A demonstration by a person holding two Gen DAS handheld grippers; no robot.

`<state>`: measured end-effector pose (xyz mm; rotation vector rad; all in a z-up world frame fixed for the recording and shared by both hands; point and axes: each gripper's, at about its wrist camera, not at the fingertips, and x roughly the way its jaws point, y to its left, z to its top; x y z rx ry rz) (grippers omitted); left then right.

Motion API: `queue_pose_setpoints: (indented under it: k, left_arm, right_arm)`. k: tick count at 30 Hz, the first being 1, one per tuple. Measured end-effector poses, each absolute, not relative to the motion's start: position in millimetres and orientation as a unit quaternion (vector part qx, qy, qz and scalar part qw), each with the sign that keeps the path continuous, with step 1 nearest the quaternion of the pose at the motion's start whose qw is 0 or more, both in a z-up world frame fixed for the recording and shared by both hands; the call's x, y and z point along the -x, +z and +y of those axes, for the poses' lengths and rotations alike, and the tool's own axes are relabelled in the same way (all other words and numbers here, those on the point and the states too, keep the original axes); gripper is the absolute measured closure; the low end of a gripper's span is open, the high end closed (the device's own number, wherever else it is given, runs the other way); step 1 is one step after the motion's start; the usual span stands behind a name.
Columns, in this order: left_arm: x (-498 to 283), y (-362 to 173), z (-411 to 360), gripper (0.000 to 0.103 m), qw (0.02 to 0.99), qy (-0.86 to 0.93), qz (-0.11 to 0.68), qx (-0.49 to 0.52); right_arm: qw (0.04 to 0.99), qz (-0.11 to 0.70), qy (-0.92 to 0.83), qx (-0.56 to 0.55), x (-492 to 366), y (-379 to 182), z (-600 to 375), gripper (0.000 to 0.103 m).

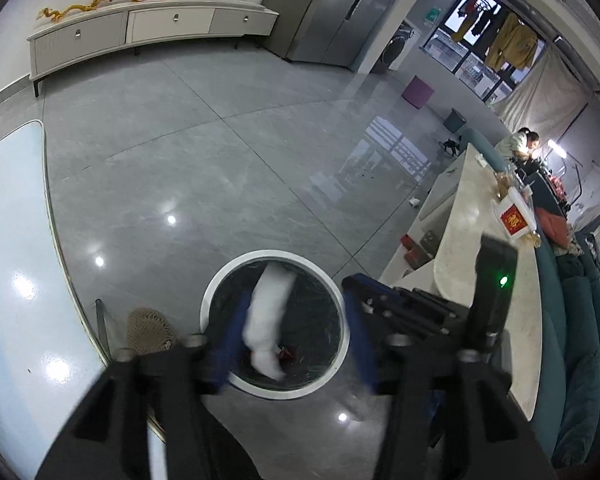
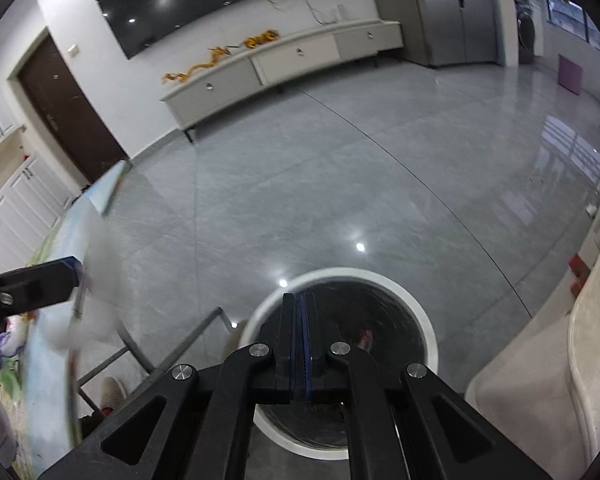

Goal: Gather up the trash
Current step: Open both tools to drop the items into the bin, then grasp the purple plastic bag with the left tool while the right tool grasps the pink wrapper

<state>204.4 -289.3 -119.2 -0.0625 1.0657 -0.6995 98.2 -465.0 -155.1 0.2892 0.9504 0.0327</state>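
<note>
Hanging over the round white-rimmed bin [image 1: 274,322], the left gripper [image 1: 296,340] has its blue fingers [image 1: 230,344] spread apart, and a blurred white wad of tissue [image 1: 270,320] sits between them over the dark liner, touching neither pad as far as the blur lets me judge. Released, then, with the trash right above the bin's mouth. Something small and red [image 1: 286,354] shows low inside the bin.

Over to the right gripper [image 2: 300,344]: its blue pads are pressed almost together with only a sliver of a gap and nothing between them. It points down at the same bin [image 2: 420,316], right over the near side of the rim. At the left edge of its view the other gripper's finger [image 2: 66,270] pokes in, with the white blur of tissue [image 2: 88,320] beside it.

Round about: a glass-topped table [image 1: 16,240] crowds the left of the bin, its metal leg [image 1: 102,326] and a woven slipper [image 1: 148,330] just beside the rim. On the right a pale marble counter [image 1: 472,248] stands close, carrying a white box with a red label [image 1: 514,220]. Beyond lies open grey tiled floor [image 1: 240,140], a long low white cabinet [image 1: 140,28] against the wall with golden dragon ornaments [image 1: 100,2] on top, and a dark television [image 2: 204,0] above it.
</note>
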Motion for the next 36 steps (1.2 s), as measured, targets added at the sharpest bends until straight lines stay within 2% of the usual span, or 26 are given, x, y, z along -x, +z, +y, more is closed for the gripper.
queue_pose_setpoints:
  k: [1,3,19,30,32,36]
  left_arm:
    - [-203.5,-117.4,-288.0,0.045,0.806,-0.325,0.494,0.029]
    - [-201.3,-114.0,-286.0,0.045,0.808,-0.322,0.493,0.027]
    - [-135.8,-53.3,-235.5,0.045,0.881,-0.256,0.395,-0.055]
    - [-92.4,-37.7,-127.5,0.045,0.912,-0.186,0.365,-0.034]
    - [-86.3,-40.6,-101.0,0.044,0.915,-0.166,0.366,-0.019]
    - [-76.4,-52.1,-48.8,0.034,0.924,-0.117,0.365,0.000]
  right_arm:
    - [0.879,0.457,0.013,-0.138,-97.3,-155.7,-466.7,0.075]
    - [0.881,0.453,0.014,-0.139,-92.6,-154.3,-467.4,0.053]
    - [0.903,0.407,0.041,-0.130,-68.1,-97.0,-433.5,0.053]
    - [0.914,0.381,0.095,-0.101,-58.4,-52.7,-364.6,0.053]
    - [0.914,0.379,0.106,-0.094,-57.4,-46.4,-348.0,0.053]
    - [0.913,0.378,0.129,-0.080,-58.2,-39.2,-315.5,0.053]
